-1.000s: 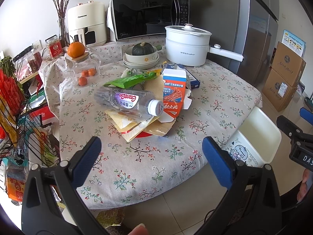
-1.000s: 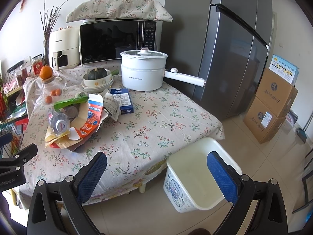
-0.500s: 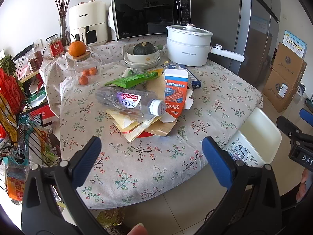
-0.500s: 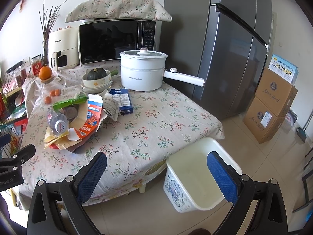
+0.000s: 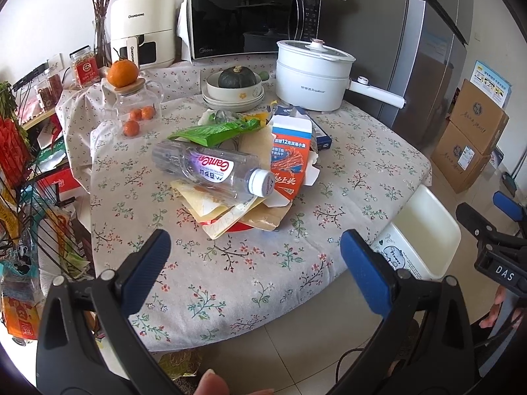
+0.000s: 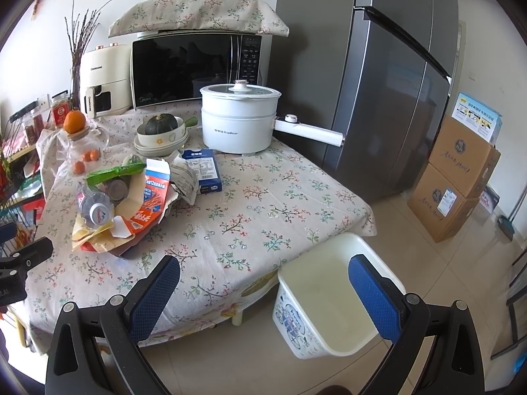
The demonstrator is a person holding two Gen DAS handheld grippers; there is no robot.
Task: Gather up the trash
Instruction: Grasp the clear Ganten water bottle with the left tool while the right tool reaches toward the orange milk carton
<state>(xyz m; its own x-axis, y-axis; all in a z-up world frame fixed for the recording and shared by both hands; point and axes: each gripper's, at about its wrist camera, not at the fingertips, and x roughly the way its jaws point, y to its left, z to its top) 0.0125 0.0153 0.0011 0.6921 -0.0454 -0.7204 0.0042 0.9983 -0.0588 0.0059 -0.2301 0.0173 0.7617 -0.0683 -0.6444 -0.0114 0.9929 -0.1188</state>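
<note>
A heap of trash lies on the flowered tablecloth [image 5: 230,263]: a clear plastic bottle [image 5: 210,169] on top, an orange carton [image 5: 290,161], a green wrapper [image 5: 214,130], brown paper [image 5: 263,214] and a blue box [image 6: 201,169]. The heap also shows in the right wrist view, with the bottle [image 6: 94,205] at its left. An empty white bin [image 6: 332,299] stands on the floor by the table corner. My left gripper [image 5: 255,260] is open, short of the heap. My right gripper [image 6: 263,291] is open, above the table edge and bin.
A white pot [image 5: 313,75], a bowl with a squash [image 5: 235,87], a microwave [image 5: 250,23], an air fryer [image 5: 141,29] and a jar with oranges [image 5: 135,105] stand at the back. A fridge [image 6: 395,75] and cardboard boxes [image 6: 457,177] are to the right. Racks [image 5: 19,181] are to the left.
The left gripper has moved slightly forward toward the heap. The right gripper has hardly moved. Both stay open.
</note>
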